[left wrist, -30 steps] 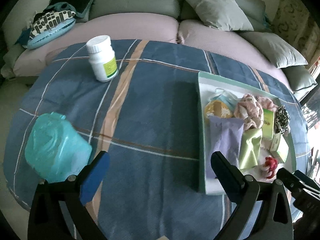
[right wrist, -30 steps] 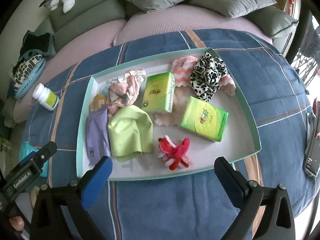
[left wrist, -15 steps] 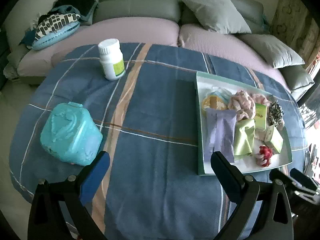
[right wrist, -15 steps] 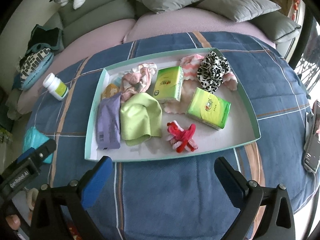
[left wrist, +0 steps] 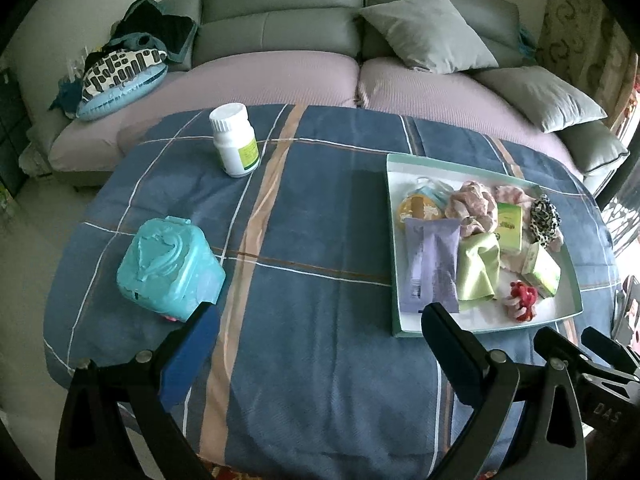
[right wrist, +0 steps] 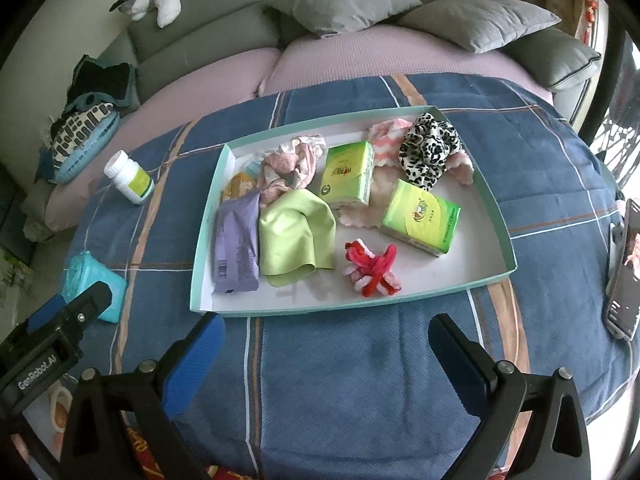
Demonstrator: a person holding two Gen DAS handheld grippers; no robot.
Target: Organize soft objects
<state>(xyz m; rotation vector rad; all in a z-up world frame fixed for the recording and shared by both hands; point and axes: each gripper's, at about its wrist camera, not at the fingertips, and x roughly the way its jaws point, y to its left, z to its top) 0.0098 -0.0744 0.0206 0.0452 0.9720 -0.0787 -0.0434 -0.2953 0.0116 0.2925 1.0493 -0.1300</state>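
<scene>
A pale green-rimmed tray [right wrist: 494, 216] [left wrist: 394, 240] lies on the blue plaid cloth. In it sit a purple packet [right wrist: 236, 242] [left wrist: 432, 264], a green cloth [right wrist: 298, 236] [left wrist: 478, 272], two green tissue packs [right wrist: 422, 216] [right wrist: 346, 176], a pink scrunchie [right wrist: 292, 166], a leopard scrunchie [right wrist: 430, 148] and a red fuzzy tie [right wrist: 370, 268] [left wrist: 522, 300]. My left gripper [left wrist: 316, 336] hangs open over bare cloth, left of the tray. Before the tray's near rim, my right gripper [right wrist: 326, 344] is open too, holding nothing.
A teal plastic box [left wrist: 170, 268] [right wrist: 92, 284] and a white pill bottle [left wrist: 236, 140] [right wrist: 130, 178] stand on the cloth left of the tray. A phone [right wrist: 624, 276] lies at the right edge. A sofa with grey cushions [left wrist: 428, 34] runs behind the table.
Both grippers have pulled back and up from the table, so tray, bottle and teal box look smaller and farther. Both stay open, with nothing picked up.
</scene>
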